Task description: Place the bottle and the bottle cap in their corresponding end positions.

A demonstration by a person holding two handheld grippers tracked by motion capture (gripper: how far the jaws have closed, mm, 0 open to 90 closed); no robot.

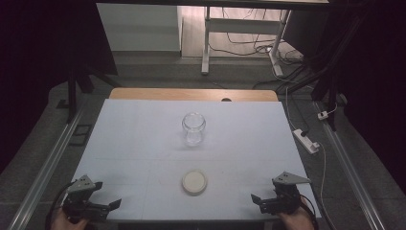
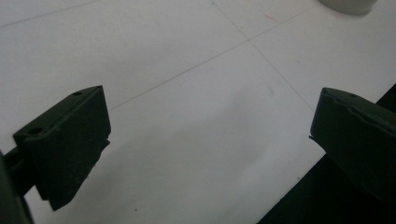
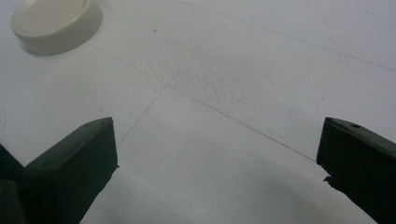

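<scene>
A clear glass jar [image 1: 193,128] stands upright and lidless at the middle of the white table [image 1: 143,143]. A round cream lid [image 1: 194,181] lies flat nearer the front; it is also the cream lid [image 3: 57,23] at the top left of the right gripper view and the lid's edge [image 2: 348,5] at the top right of the left gripper view. My left gripper [image 1: 115,204] rests at the front left corner, open and holding nothing. My right gripper [image 1: 256,200] sits at the front right, open too, jaws wide apart over bare table.
A wooden strip [image 1: 191,94] borders the table's far edge. A white power strip [image 1: 306,140] and cables lie on the floor to the right. A white desk frame [image 1: 207,43] stands beyond. Metal rails [image 1: 48,167] run along both sides.
</scene>
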